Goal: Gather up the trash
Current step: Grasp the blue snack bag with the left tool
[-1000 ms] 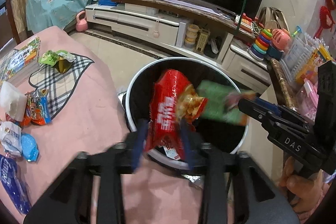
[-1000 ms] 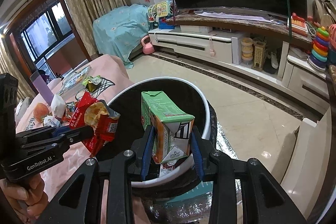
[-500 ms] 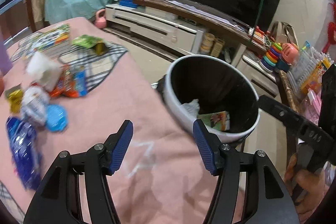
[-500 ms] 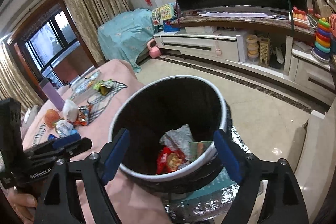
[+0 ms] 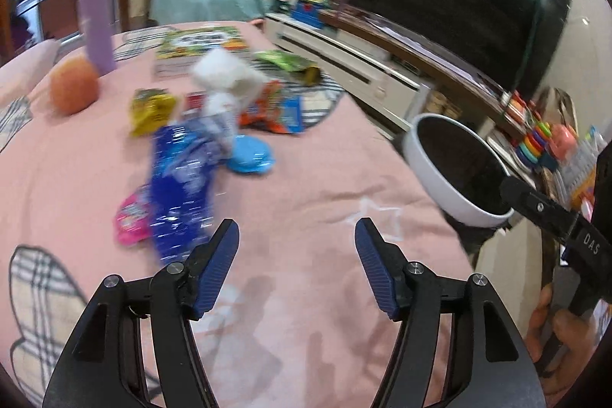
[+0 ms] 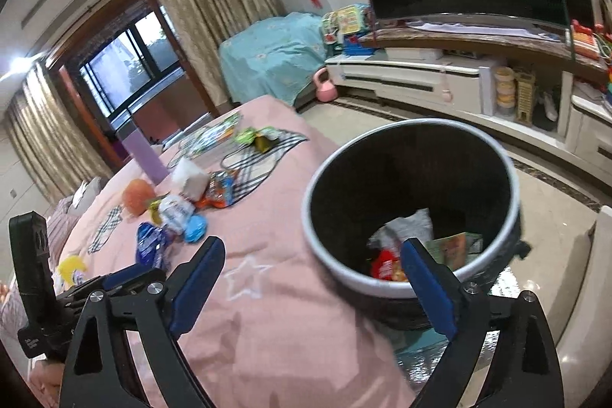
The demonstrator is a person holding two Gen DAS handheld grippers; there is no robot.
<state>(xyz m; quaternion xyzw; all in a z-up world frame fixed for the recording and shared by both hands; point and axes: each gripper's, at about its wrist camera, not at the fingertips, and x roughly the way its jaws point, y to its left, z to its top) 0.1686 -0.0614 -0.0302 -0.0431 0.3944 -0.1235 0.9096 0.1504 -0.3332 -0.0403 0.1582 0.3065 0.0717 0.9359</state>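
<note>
The left gripper [image 5: 296, 236] hovered low over the pink tablecloth [image 5: 306, 186], aimed toward the scattered litter, its blue-padded jaws spread wide and empty. Just ahead and left of it lay a blue foil wrapper [image 5: 179, 190], its long axis running away from the camera toward a white crumpled tissue [image 5: 225, 79]; motion blur softened both. A pink packet [image 5: 132, 220] touched the wrapper's near left side. The right gripper [image 6: 311, 270] was held above the table edge, pointed down at the black trash bin [image 6: 413, 289], jaws likewise wide and empty. Inside the bin rested a red snack bag [image 6: 386, 268] beside a green carton [image 6: 453, 247] lying flat.
</note>
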